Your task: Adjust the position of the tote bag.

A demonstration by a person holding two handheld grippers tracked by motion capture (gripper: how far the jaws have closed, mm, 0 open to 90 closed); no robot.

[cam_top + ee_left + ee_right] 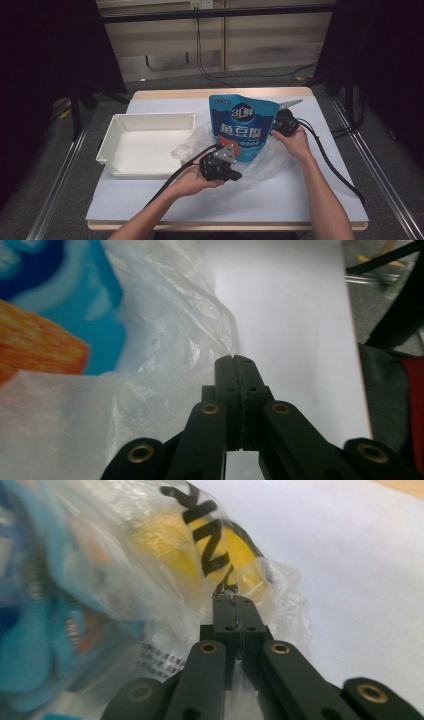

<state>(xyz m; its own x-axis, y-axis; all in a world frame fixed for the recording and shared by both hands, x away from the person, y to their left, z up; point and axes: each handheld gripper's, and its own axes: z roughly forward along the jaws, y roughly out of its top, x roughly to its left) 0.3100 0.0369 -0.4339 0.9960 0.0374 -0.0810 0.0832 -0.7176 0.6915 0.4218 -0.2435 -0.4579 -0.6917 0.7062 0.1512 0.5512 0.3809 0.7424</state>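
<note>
Left gripper (235,175) clenched on the clear plastic bag (192,142), below the blue pouch (240,127). Right gripper (274,131) clenched on the bag's film at the pouch's right edge.

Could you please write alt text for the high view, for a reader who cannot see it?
A person's two grippers, left and right, pinch a clear plastic bag around an upright blue pouch on a white-covered table. A white tray sits to the left.
</note>
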